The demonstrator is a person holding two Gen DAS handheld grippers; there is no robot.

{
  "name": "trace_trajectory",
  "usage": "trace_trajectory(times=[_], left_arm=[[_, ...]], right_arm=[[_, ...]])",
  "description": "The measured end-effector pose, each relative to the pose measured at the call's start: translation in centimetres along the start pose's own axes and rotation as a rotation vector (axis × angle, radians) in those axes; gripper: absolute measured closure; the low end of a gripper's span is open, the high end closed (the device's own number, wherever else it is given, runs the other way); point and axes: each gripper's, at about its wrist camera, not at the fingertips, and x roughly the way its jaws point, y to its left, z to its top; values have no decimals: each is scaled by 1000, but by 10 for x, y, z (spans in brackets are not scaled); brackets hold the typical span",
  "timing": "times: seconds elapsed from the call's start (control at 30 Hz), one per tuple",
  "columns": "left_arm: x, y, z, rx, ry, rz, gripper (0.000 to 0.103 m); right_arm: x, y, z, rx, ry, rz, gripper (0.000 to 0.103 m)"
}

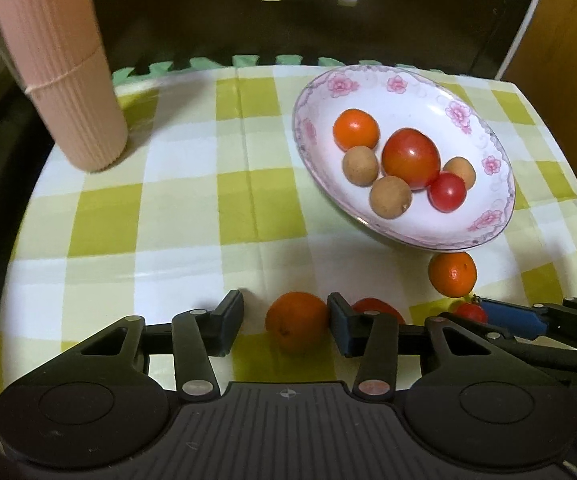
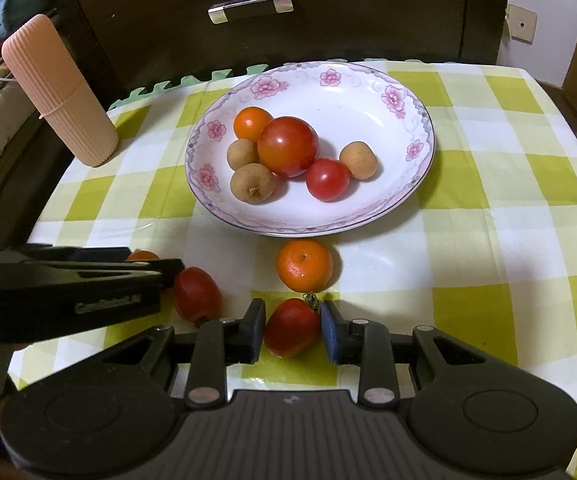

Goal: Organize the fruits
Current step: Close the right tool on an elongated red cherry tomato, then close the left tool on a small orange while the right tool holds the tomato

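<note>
Counter: covered with a yellow-green and white checked cloth.

Plate: white with a pink flower rim, at the middle of the counter. Contents: one big tomato, one small tomato touching it, one small orange behind it, and three brown longans, two to its left and one to its right.

Loose orange: on the cloth just in front of the plate's near rim.

My right gripper: low over the cloth, jaws set narrowly around a red tomato with a stem. The left pad appears to touch it; whether the right pad presses it, I cannot tell.

My left gripper: low over the cloth, jaws wide. A second orange lies between them, against the right pad and clear of the left pad.

Another red tomato: on the cloth between my two grippers, just beside the left one's right finger.

Pink ribbed case: standing tilted at the far left corner of the counter, well apart from the fruit.

Dark drawer front with a metal handle: behind the counter.
</note>
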Motion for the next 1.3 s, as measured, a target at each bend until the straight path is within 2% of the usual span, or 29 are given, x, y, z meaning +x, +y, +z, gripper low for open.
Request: trace_trajectory(times=[0.1, 0.17, 0.2, 0.63, 1.3], left_arm=[[0, -6, -3, 35, -5, 21, 53], [-1, -8, -3, 48, -10, 29, 62], [-1, -8, -3, 45, -8, 24, 64], [-9, -18, -12, 103, 1, 35, 64], [-24, -28, -21, 180, -41, 58, 64]], right_arm=[[0, 1, 0, -9, -2, -1, 74], [0, 2, 0, -20, -4, -4, 74], [0, 3, -1, -28, -6, -7, 74], [-4, 8, -4, -88, -19, -28, 74], [-10, 14, -7, -146, -59, -65, 74]])
